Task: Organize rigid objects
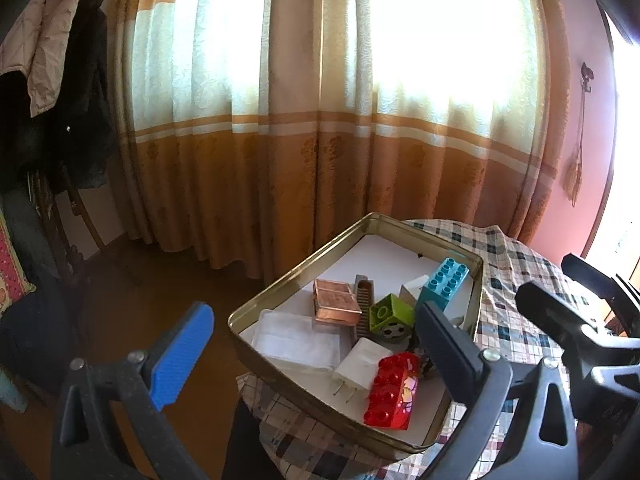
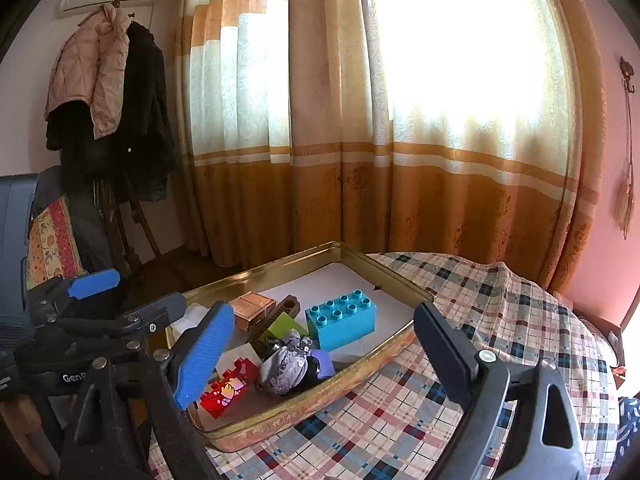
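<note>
A gold metal tin sits on a plaid tablecloth. It holds a red brick, a teal brick, a green brick, a white charger, a copper box, a clear plastic box and a grey crumpled lump. My left gripper is open and empty above the tin's near left side. My right gripper is open and empty over the tin's near edge.
The table edge drops to a brown floor on the left. Orange curtains hang behind. Coats hang on a rack at the left. The right gripper's body shows in the left wrist view.
</note>
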Tool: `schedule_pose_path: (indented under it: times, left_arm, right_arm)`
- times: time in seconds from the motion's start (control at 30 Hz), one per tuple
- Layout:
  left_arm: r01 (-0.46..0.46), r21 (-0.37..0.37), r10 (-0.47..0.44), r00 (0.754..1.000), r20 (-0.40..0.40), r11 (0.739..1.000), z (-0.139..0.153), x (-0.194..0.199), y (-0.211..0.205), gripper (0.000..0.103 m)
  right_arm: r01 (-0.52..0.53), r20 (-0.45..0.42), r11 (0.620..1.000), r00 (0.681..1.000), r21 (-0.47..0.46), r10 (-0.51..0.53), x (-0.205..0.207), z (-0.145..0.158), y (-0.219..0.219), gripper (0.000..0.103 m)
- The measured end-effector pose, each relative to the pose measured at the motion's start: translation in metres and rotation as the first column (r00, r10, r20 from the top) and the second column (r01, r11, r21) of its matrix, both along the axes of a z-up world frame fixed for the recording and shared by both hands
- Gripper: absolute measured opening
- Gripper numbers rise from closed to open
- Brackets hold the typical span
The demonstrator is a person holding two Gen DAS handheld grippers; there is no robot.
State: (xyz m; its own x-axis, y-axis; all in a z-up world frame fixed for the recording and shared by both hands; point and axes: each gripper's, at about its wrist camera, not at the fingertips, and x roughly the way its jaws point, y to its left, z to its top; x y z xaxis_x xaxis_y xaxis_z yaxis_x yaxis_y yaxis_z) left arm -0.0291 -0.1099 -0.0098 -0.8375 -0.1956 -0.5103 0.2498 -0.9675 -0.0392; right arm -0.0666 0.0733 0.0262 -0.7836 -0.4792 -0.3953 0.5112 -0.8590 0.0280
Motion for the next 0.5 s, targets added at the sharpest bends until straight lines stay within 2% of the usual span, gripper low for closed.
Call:
schedule_pose_path:
  times: [0.1, 0.2, 0.5]
  left_arm:
    - [-0.008, -0.012, 0.008, 1.000, -0.002, 1.000, -0.0007, -0.0001, 0.0001, 0.103]
    - [-0.032, -0.062, 0.031, 0.999, -0.007, 0.998, -0.0029, 0.0006, 0.0024, 0.103]
    - [-0.028, -0.077, 0.027, 1.000, -0.016, 0.997, -0.0028, 0.0033, 0.0037, 0.103]
  right_arm:
    - [0.000, 0.000, 1.000, 1.000, -0.001, 0.000, -0.0008, 0.0006, -0.0004, 0.093]
    - [0.001, 0.003, 1.000, 1.000, -0.002, -0.001, -0.0010, -0.0005, -0.0007, 0.093]
    - [-0.007, 0.003, 1.000, 1.000, -0.001, 0.007, 0.0017, -0.0012, -0.0024, 0.093]
